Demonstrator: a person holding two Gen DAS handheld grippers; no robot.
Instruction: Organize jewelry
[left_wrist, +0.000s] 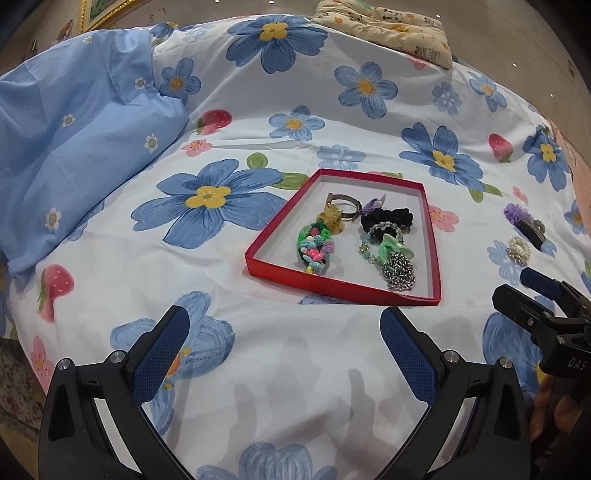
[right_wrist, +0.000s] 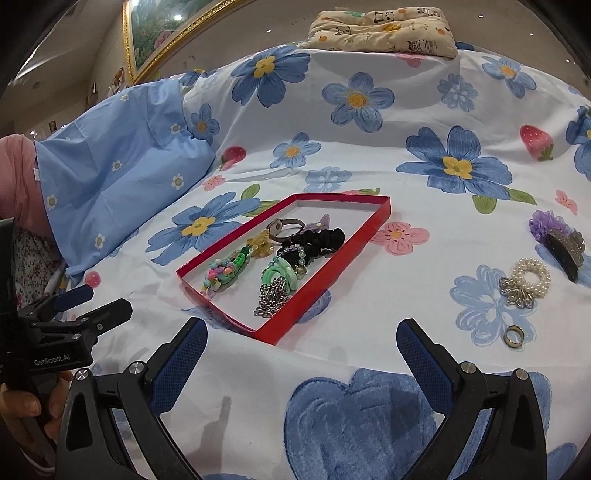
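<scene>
A: What carries the things we see?

B: A bed under a white sheet printed with blue flowers and strawberries (right_wrist: 369, 177). A pale blue pillow (left_wrist: 74, 147) lies at its left edge, and a beige panda-print cushion (right_wrist: 384, 33) at its far edge. Beyond the far left corner we note a gold-framed picture (right_wrist: 162, 40) on the wall.

A: Where is the jewelry?

B: Mid-bed, a shallow red cardboard tray (right_wrist: 384, 210) holds a metal watch (right_wrist: 284, 226), a black scrunchie (right_wrist: 317, 240), a silver chain (right_wrist: 271, 301) and a multicoloured bead bracelet (left_wrist: 314, 251). Well apart, toward the right edge, a white pearl bracelet (right_wrist: 532, 277), a gold ring (right_wrist: 514, 336) and a purple-flowered hair clip (right_wrist: 557, 236) lie on the sheet.

A: And the tools?

B: The left gripper (left_wrist: 284, 354) and right gripper (right_wrist: 301, 365) hover near the bed's front edge, jaws spread, holding nothing.
</scene>
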